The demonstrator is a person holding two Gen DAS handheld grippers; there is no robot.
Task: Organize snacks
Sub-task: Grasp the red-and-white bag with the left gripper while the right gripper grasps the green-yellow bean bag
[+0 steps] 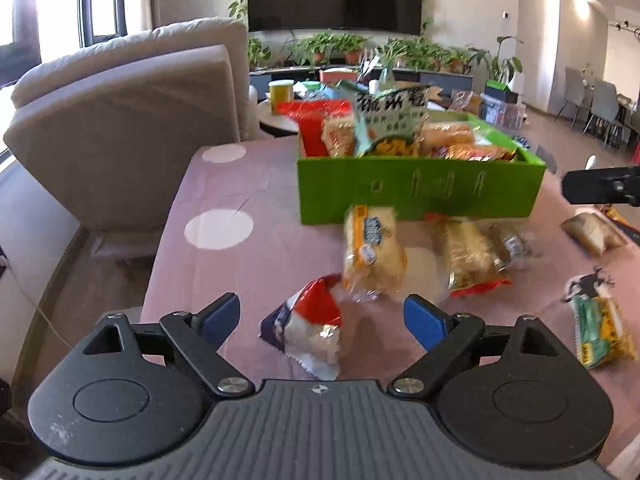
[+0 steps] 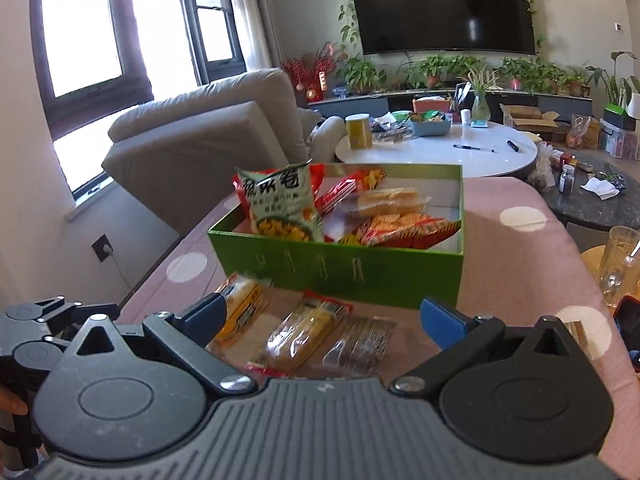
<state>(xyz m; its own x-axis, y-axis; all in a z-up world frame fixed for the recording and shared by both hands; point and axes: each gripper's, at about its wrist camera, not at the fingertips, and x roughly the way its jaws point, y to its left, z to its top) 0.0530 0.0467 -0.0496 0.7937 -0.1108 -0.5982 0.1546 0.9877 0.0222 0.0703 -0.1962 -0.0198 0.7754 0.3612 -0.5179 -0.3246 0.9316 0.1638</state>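
Hovering wide open, the left tool is framing the red-white packet on the bench; it should be closing on the packet's middle. The right tool, also wide, is waiting near the green box.

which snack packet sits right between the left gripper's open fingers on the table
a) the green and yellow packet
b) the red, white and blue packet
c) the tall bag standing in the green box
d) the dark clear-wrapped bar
b: in the left wrist view the red, white and blue packet lies on the pink tablecloth between the spread fingers of the left gripper, untouched by either.
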